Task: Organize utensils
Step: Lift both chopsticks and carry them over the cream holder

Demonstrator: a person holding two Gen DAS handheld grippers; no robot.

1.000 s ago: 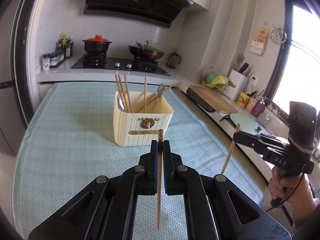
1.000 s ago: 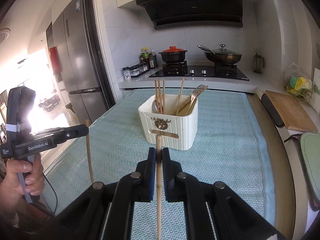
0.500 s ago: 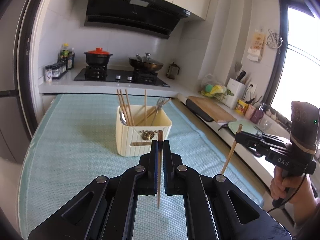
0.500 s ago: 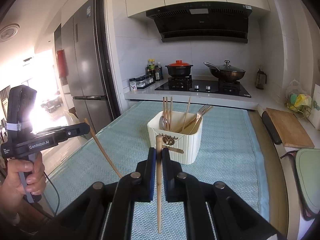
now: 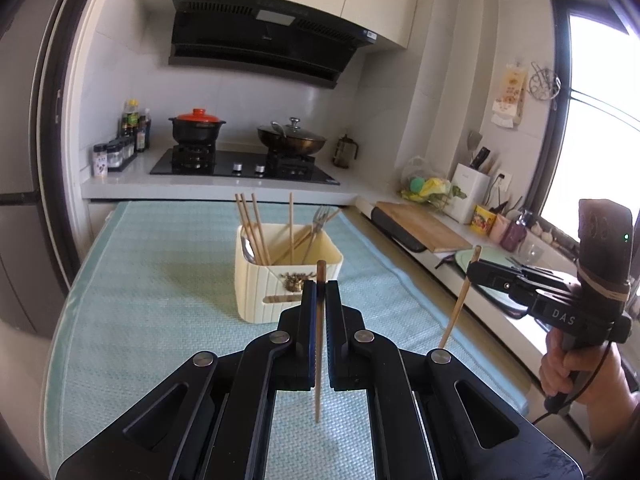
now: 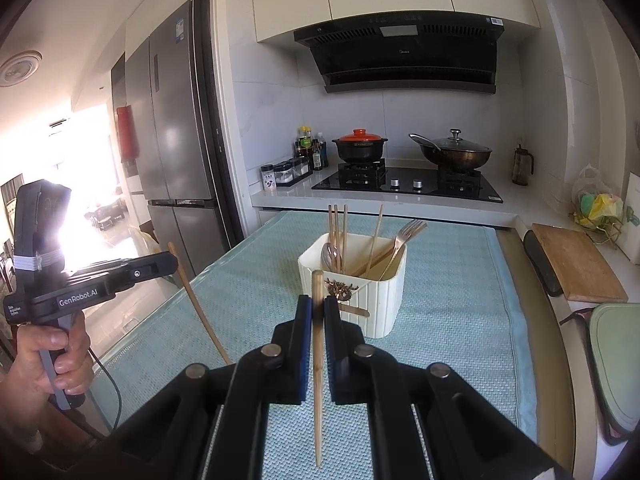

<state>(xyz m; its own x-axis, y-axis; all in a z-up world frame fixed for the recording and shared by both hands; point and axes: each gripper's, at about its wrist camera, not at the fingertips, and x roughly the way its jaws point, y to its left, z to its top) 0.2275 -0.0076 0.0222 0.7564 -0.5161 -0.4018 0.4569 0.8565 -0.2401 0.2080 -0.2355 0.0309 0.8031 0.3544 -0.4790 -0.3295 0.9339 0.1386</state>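
Change: both claws have lifted a little since a second ago, so the holder sits lower and smaller in each wrist view; the left chopstick now leans more.
Left claw [image 5: 319, 294]: clamped on the left chopstick [image 5: 318, 344], gripped near its top end, long end hanging down toward 6 o'clock.
Holder [image 5: 286, 290]: cream utensil box on the teal mat [image 5: 160, 300] of the bench, at 12 o'clock from both claws, well apart, already holding chopsticks, a spoon and forks.
Right claw [image 6: 317, 312]: pinched on the right chopstick [image 6: 318, 364], also gripped near its top.
Doing it well: I would carry each stick over the rim at 12 o'clock, bring it upright, lower the tip among the other chopsticks, then let go, one claw at a time so they do not collide.
Pose: each hand grips a pistol handle, the left hand [image 6: 48, 356] at 9 o'clock, both claws tipped slightly downward.
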